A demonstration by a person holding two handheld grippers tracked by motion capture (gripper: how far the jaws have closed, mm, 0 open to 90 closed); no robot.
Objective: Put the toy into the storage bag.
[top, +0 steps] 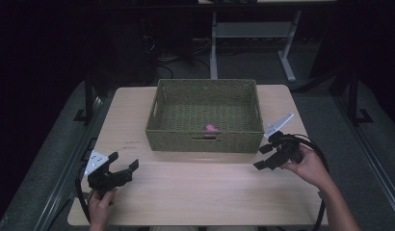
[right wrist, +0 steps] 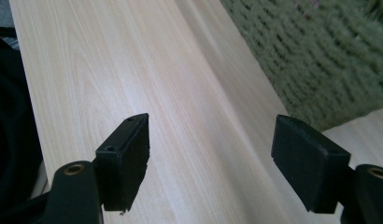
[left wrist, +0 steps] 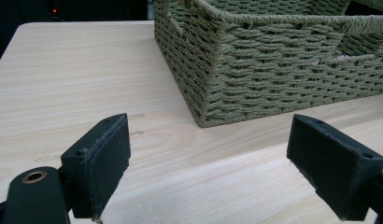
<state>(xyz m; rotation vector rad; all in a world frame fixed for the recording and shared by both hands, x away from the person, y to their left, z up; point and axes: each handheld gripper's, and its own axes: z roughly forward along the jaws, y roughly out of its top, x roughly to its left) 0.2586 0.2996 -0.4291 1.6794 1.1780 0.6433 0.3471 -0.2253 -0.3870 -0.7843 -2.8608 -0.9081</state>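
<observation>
Pale wooden table, woven basket holding a small pink item, possibly cloth, left gripper and right gripper both jaws spread, nothing between.

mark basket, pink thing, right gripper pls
basket (top: 204, 140), high view, near wall
pink thing (top: 212, 128), high view, its top, inside the basket
right gripper (top: 262, 158), high view, gap between fingertips

Front strip: bare table between the left gripper and the right gripper, free to cross.
Middle: basket walls block level passage.
Basket top: open from above.
Side margins: narrow bare wood beside the basket.
</observation>
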